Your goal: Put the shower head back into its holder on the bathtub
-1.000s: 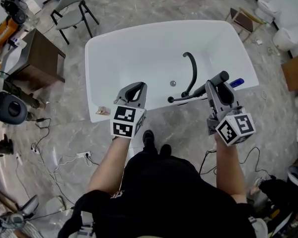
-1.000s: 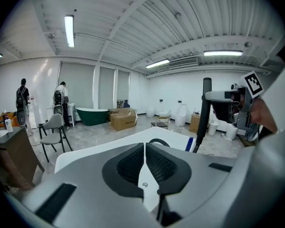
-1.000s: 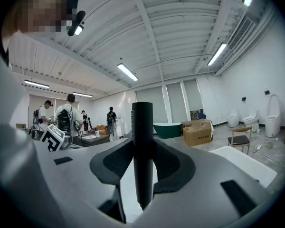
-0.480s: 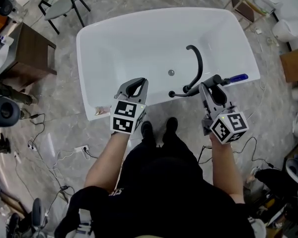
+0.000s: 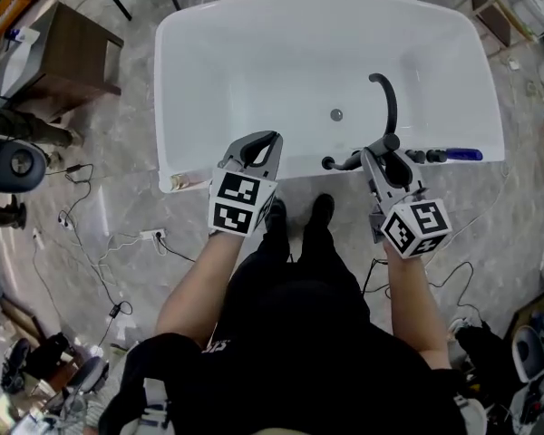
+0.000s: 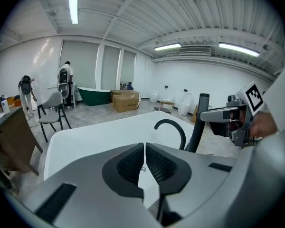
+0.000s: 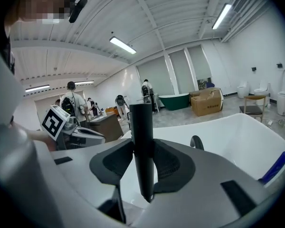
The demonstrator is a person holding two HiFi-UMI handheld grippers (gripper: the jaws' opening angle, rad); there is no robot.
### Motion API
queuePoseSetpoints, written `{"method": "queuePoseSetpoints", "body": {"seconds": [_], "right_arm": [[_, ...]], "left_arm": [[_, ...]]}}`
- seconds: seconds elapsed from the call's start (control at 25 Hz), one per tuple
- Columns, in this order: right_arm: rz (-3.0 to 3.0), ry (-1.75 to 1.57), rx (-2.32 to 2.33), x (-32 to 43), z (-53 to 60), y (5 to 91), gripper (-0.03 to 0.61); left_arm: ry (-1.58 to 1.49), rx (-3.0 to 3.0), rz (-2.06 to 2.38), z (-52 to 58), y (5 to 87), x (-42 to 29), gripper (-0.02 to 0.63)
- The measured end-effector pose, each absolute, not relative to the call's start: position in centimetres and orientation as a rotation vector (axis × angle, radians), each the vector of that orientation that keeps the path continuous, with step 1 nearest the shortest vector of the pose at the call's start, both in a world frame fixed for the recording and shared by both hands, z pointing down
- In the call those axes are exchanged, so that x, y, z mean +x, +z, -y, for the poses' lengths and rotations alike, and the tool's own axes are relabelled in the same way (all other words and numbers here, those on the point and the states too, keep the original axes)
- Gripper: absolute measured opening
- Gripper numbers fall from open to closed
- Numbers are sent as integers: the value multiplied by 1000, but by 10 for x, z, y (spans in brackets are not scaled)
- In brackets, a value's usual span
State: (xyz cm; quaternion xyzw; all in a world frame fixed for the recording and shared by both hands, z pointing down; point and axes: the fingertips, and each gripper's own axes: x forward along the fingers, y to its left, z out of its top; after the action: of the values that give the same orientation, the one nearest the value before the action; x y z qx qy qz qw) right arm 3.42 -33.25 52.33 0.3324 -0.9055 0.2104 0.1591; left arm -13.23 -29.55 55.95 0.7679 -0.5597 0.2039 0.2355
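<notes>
A person stands at the near side of a white bathtub, seen from above, with a handheld gripper in each hand. The right gripper reaches over the near rim of the tub, right of centre, and its jaws pinch a black shower head. In the right gripper view the shower head stands upright between the two pads, which press on it from both sides. It is held just above the rim, near a curved black spout that arches over the basin. Farther right along the same rim lie small black fittings and a blue object. The left gripper hovers over the near rim, left of centre, well apart from the shower head. Its jaws are pressed together with nothing between them.
</notes>
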Motion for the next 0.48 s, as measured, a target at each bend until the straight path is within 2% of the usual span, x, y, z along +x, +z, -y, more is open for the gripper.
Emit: {"method": "queuePoseSetpoints", "body": {"seconds": [0.48], "right_arm": [[2527, 646, 814, 29, 336, 615, 146]], "left_arm": [[586, 1993, 1512, 284, 636, -117, 26]]}}
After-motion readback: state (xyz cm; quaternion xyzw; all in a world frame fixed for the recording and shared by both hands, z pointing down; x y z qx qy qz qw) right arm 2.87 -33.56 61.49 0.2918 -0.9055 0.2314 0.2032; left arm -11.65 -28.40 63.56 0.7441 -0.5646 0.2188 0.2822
